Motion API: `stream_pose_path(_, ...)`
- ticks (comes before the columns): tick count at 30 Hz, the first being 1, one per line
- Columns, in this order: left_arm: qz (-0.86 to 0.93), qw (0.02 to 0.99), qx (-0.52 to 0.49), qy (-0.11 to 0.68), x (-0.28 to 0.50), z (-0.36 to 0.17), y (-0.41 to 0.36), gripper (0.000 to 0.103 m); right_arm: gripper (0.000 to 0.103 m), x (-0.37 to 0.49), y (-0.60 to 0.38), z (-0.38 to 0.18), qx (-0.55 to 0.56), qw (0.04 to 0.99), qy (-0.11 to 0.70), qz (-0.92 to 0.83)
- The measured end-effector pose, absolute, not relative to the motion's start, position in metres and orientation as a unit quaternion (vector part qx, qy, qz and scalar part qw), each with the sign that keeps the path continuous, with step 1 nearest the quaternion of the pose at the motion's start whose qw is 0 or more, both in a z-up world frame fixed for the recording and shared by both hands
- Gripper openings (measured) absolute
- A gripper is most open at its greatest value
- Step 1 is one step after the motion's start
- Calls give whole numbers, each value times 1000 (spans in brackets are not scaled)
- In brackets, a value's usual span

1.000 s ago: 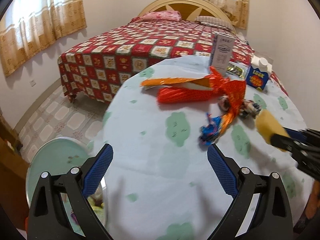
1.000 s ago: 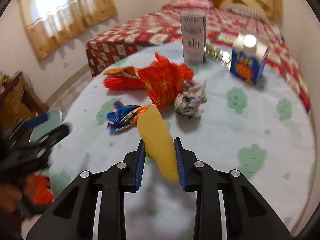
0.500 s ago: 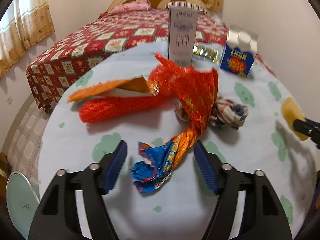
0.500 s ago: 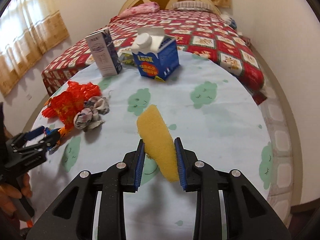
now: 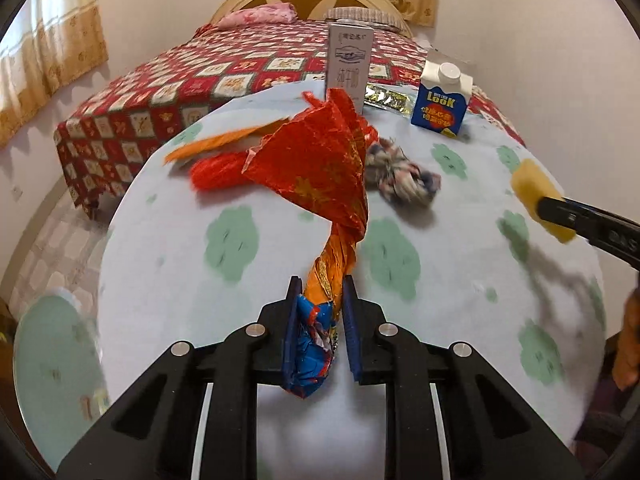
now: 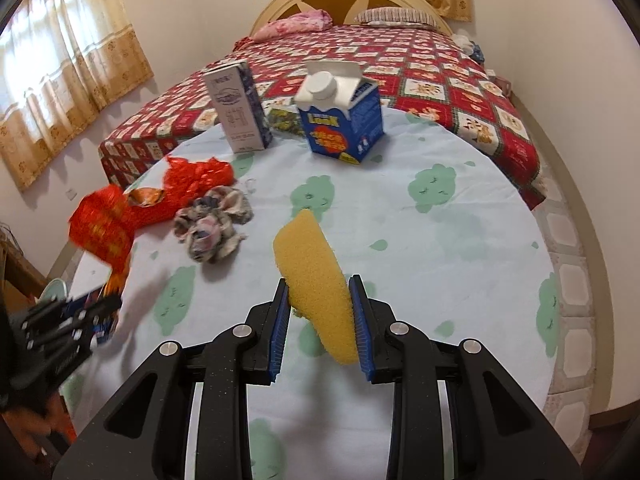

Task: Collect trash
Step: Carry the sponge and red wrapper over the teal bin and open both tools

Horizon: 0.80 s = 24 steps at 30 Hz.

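My left gripper [image 5: 319, 330] is shut on a crumpled red, orange and blue foil wrapper [image 5: 320, 184] and holds it lifted above the round table [image 5: 180, 208]. The wrapper also shows blurred in the right wrist view [image 6: 102, 228]. My right gripper [image 6: 320, 320] is shut on a yellow sponge [image 6: 316, 280], held over the table's right side; it also shows in the left wrist view [image 5: 536, 196]. A crumpled paper ball [image 5: 402, 176] lies mid-table, with more red and orange wrappers [image 5: 216, 166] behind.
A tall white carton [image 5: 349, 62] and a blue carton [image 5: 440, 100] stand at the table's far edge, with a gold foil packet [image 5: 386, 98] between them. A bed [image 5: 240, 64] lies behind. A pale green bin lid [image 5: 44, 360] sits low left.
My left gripper closed on the blue end of the foil wrapper and lifted it. My right gripper with the sponge shifted slightly over the table.
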<state>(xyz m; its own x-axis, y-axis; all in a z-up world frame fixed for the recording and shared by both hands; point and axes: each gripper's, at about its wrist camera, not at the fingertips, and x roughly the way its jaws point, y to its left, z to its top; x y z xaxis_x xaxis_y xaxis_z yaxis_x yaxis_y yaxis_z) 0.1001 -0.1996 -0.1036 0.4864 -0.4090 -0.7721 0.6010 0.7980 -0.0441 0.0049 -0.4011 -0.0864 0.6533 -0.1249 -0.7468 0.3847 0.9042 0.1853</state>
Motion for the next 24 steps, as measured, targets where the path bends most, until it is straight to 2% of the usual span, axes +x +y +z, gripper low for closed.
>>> stream_pose_path(24,-125,911,60,387,82,-69,-28,20,30,32,-218,-62,111,917,382,-26)
